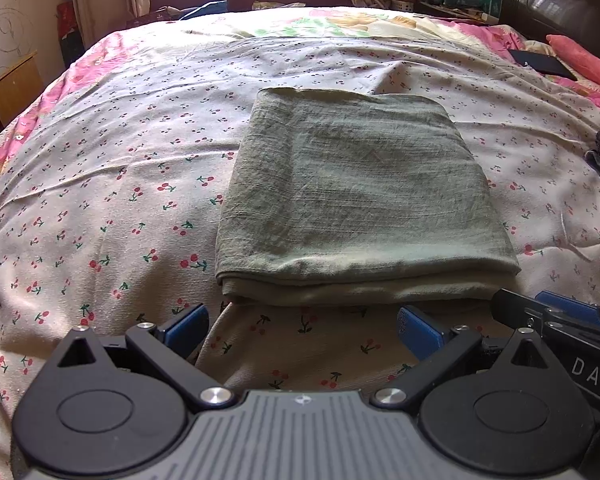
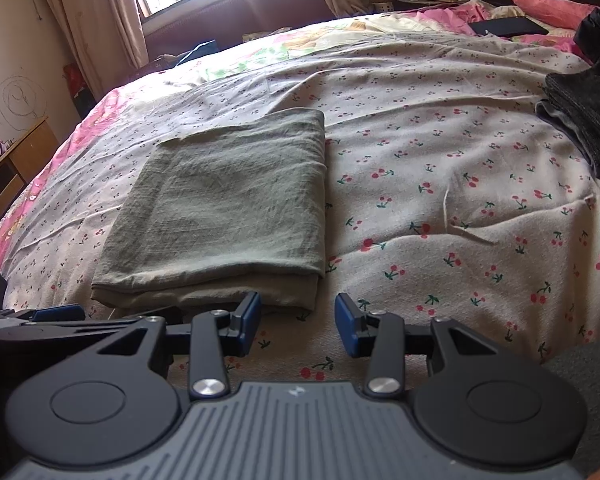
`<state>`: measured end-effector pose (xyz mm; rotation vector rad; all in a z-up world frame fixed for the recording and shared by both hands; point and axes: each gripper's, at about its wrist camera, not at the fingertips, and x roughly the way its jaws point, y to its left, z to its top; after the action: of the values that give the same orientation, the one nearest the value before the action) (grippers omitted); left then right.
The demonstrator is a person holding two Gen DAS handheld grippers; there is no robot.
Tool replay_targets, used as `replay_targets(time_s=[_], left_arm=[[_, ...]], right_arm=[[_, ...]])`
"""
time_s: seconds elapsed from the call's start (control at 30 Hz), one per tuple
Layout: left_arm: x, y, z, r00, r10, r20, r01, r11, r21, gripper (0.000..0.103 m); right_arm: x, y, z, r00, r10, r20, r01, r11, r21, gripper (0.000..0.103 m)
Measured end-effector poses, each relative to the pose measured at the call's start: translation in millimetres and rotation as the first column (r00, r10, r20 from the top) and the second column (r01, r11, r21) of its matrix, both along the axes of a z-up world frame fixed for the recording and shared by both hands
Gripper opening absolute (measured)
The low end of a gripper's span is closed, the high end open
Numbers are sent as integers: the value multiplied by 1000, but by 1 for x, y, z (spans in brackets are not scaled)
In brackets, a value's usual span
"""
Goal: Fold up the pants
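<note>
Two open grippers, left gripper [image 1: 302,330] and right gripper [image 2: 296,324], low in frame, both empty, drawn just short of green pants [image 1: 352,196] folded square mid-frame on cherry-print bedsheet [image 1: 112,184], apparently because folding looks finished.

sage-green pants [image 1: 352,184] lie folded into a flat, layered rectangle on a cherry-print bedsheet [image 1: 112,184], near its front edge. the thin, slightly wrinkled fabric rests smooth on top, with stacked layers showing along the near fold and the far edge faintly uneven.
</note>
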<state>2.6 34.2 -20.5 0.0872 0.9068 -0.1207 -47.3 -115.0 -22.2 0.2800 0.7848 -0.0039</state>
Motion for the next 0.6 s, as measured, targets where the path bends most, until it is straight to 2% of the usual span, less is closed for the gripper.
replay_targets(time_s=[0.6], left_arm=[[1,2,-1,1000,6,-10,-6,1000,-9,103]], right_arm=[[1,1,-1,1000,-2,-6,2,1000,-3,42]])
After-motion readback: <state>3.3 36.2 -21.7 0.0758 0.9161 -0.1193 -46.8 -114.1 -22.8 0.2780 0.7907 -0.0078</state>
